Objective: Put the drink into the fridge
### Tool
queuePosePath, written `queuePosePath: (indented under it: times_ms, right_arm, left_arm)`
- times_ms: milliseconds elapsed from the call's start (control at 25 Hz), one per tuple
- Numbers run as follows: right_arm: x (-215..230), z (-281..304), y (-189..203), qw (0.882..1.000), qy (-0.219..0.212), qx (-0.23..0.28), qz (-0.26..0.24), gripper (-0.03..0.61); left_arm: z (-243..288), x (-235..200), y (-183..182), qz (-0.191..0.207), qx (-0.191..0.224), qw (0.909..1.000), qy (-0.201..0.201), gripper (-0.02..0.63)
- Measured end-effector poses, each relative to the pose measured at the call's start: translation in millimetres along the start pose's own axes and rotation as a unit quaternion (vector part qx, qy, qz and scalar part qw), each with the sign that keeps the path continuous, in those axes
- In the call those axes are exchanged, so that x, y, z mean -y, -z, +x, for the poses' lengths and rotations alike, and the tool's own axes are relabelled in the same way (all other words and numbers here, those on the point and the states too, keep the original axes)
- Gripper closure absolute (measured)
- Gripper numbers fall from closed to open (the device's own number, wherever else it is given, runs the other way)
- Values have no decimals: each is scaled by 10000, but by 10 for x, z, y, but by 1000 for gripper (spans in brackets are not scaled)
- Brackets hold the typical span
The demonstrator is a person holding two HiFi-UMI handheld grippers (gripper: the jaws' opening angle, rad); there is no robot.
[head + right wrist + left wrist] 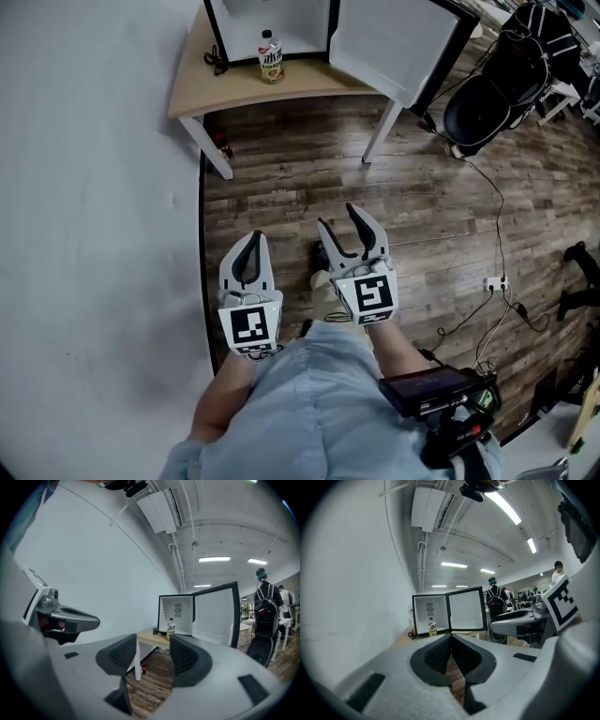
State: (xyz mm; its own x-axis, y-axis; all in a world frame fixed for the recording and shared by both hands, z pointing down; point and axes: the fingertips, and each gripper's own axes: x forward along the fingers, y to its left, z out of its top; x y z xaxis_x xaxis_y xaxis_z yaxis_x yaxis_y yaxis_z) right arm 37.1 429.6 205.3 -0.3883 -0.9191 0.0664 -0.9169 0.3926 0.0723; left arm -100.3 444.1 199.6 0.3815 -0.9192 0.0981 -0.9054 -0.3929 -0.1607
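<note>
— Where's the drink bottle?
— Upright on the wooden table, just in front of the open mini fridge.
— The grippers?
— Both well short of the fridge. The left gripper has its jaws together; the right gripper has them apart, empty.

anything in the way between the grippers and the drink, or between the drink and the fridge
Nothing visible does. The white-labelled plastic drink bottle stands on the light wooden table just before the open black-framed mini fridge, its door swung aside. Only bare wood floor lies between it and the left gripper and right gripper.
</note>
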Motion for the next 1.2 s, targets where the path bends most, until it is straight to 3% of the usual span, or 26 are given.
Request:
queuePosePath:
  times_ms: [320, 680, 920, 1200]
  right_arm:
    - [551, 1068, 162, 9995, -148, -201, 178, 351]
    - [1265, 2370, 28, 9987, -419, -224, 161, 350]
    - [1594, 2959, -132, 9985, -526, -97, -102, 348]
    - [1650, 3421, -226, 9973, -688, -106, -229, 341]
  left_arm:
    - [1095, -263, 206, 14, -424, 9991, -36, 606]
    - [2331, -736, 21, -176, -742, 9964, -374, 604]
    - [2924, -917, -197, 30, -386, 9982, -459, 604]
    - [3232, -1184, -284, -78, -314, 9976, -612, 604]
